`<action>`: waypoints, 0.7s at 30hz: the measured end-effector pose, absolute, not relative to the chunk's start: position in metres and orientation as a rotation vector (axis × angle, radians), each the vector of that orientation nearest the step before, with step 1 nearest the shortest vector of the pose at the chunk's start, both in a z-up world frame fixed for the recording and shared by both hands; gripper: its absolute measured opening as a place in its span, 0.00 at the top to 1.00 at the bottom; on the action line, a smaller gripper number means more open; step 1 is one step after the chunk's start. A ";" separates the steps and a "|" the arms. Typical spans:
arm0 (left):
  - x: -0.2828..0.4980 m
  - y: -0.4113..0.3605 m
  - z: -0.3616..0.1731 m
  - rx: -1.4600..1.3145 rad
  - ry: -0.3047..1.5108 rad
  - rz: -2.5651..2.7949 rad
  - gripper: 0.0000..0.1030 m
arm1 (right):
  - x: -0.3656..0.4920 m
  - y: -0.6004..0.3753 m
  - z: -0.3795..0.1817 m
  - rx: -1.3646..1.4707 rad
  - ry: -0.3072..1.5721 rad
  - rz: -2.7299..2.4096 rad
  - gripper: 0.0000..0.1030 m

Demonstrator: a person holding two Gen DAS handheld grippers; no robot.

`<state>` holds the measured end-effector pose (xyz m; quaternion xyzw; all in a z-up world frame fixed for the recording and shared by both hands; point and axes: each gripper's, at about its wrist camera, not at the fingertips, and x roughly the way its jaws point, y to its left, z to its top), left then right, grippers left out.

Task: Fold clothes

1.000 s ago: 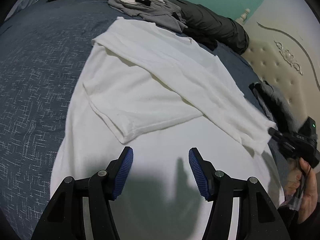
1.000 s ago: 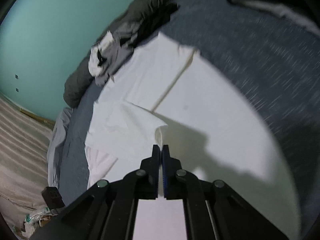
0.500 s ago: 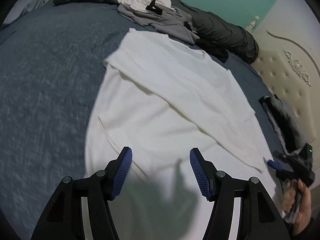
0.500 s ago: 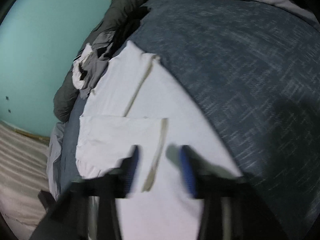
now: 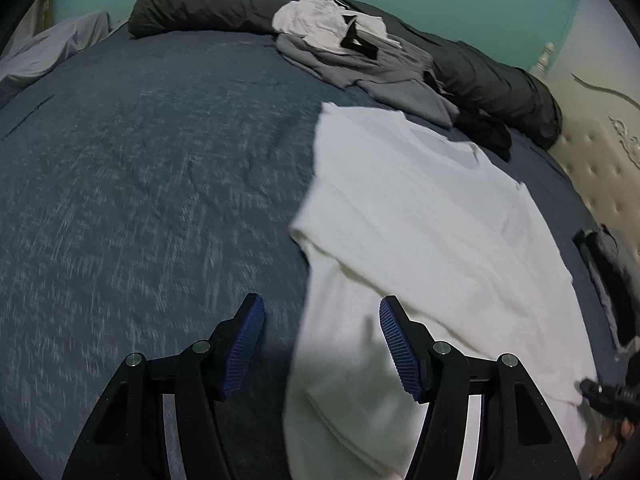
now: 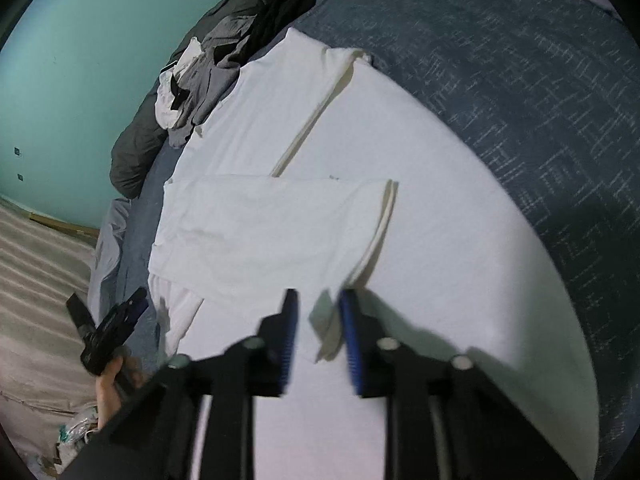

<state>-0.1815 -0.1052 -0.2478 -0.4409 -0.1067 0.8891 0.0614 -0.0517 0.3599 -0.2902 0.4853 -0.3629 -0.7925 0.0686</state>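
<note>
A: Where's the white shirt?
B: Flat mid-bed, sleeves folded in; right hand-held gripper closing over its hem, nothing pinched yet; left hand-held gripper gapes empty beside it
A: Risk?
B: Catching one layer could undo the folds

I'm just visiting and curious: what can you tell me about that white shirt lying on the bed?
The white shirt looks like a soft cotton T-shirt spread nearly flat on the dark blue bedspread. Both sleeves are folded inward across the body, leaving raised edges. Its collar end points toward a heap of grey and white clothes. The right gripper, fingers closing, hovers over a small turned-up flap of the fabric; whether it grips is unclear. The left gripper stands open above the shirt's edge.
</note>
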 end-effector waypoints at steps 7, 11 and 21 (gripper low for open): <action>-0.204 -0.117 -0.263 -1.373 -0.325 2.683 0.49 | -0.055 0.355 -0.287 1.426 -1.056 -2.396 0.98; -0.208 -0.121 -0.265 -1.350 -0.335 2.674 0.62 | -0.056 0.360 -0.283 1.390 -1.092 -2.408 0.98; -0.208 -0.120 -0.262 -1.307 -0.325 2.683 0.97 | -0.049 0.372 -0.275 1.338 -1.124 -2.448 0.98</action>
